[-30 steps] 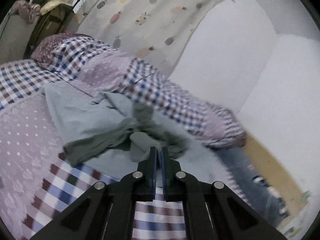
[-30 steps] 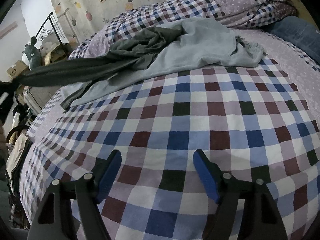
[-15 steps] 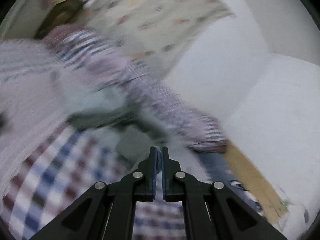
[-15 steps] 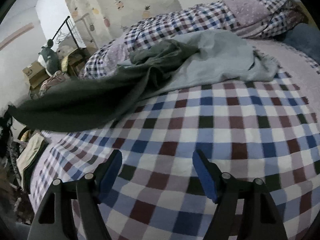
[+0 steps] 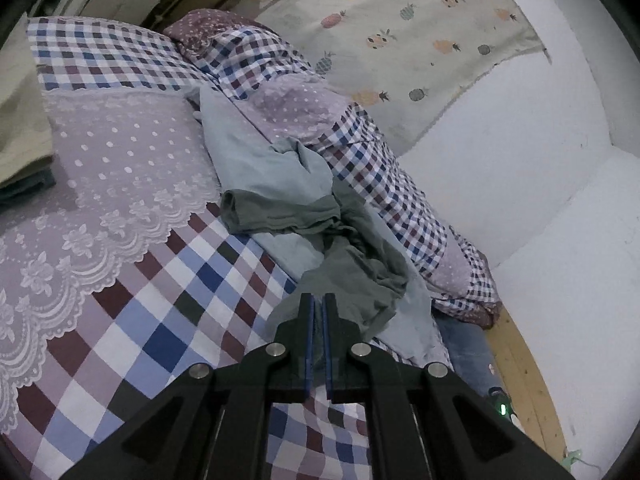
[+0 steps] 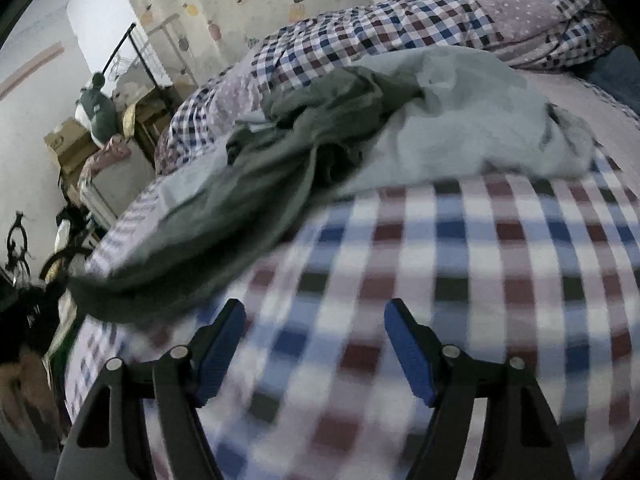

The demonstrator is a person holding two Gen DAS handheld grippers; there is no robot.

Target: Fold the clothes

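Dark green garment [image 5: 352,276]: crumpled, lying on top of a pale grey-blue garment [image 5: 256,156] toward the centre of the left wrist view. One end of it runs down to the left gripper [image 5: 319,312] at lower centre. That gripper's jaws are pressed nearly together, and a fold of the dark green cloth sits between the blue pads, so it is clenched on the garment.

In the right wrist view the same dark green garment [image 6: 224,224] stretches from the heap at upper centre down to the left edge of the frame, lifted clear of the bedding along part of its length. This part is blurred. The pale garment [image 6: 480,120] lies bunched at centre right, under and behind the dark one.

Right gripper [image 6: 316,320]: at lower centre of its own view, jaws spread wide, nothing between the blue pads [image 6: 408,352]. It hovers over the checked bedspread [image 6: 460,280], beside the trailing edge of the dark garment but apart from it.

Surroundings: the checked bedspread [image 5: 168,320] covers the lower left of the left wrist view, with a lilac dotted lace-edged cover [image 5: 112,168] at left. A rolled checked quilt [image 5: 380,184] lies along the far side of the clothes. A pineapple-print curtain [image 5: 420,40] hangs at upper right. Cardboard boxes [image 6: 68,148] and a plush toy [image 6: 96,112] stand at the left of the right wrist view.
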